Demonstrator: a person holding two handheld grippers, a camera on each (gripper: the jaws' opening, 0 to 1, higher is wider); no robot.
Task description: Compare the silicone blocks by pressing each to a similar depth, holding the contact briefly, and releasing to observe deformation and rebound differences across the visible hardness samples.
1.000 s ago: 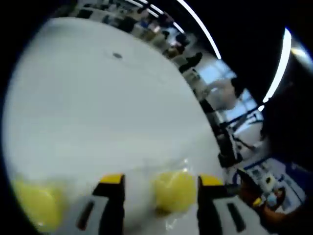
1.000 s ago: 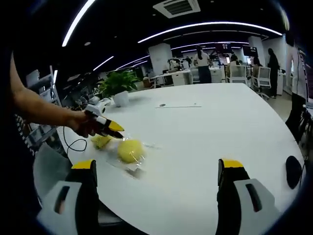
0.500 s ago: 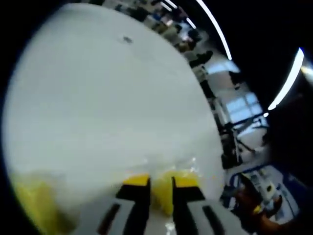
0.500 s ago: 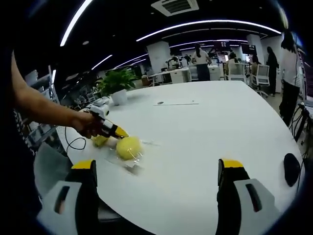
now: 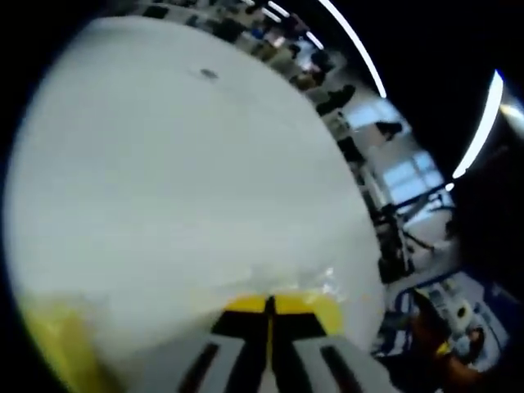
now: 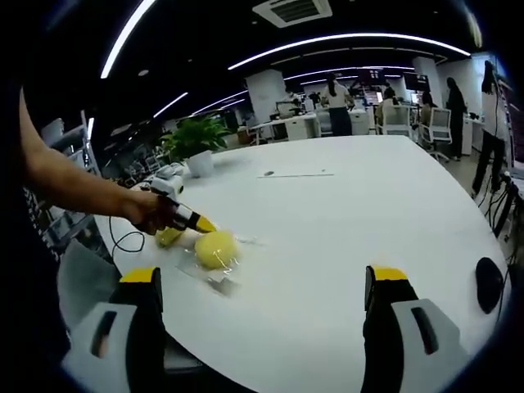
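left gripper [image 6: 199, 223] jaws closed together, tips met at yellow block [image 6: 215, 249] | right gripper [image 6: 262, 282] held wide above desk [image 6: 344, 213] | no writing legible

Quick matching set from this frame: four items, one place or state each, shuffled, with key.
Items:
1. left gripper
2. right gripper
3. potted plant
4. round yellow block

States:
A. far edge of the white table
B. jaws wide apart
C. jaws closed together
D. on clear plastic wrap

Pairs: 1-C, 2-B, 3-A, 4-D
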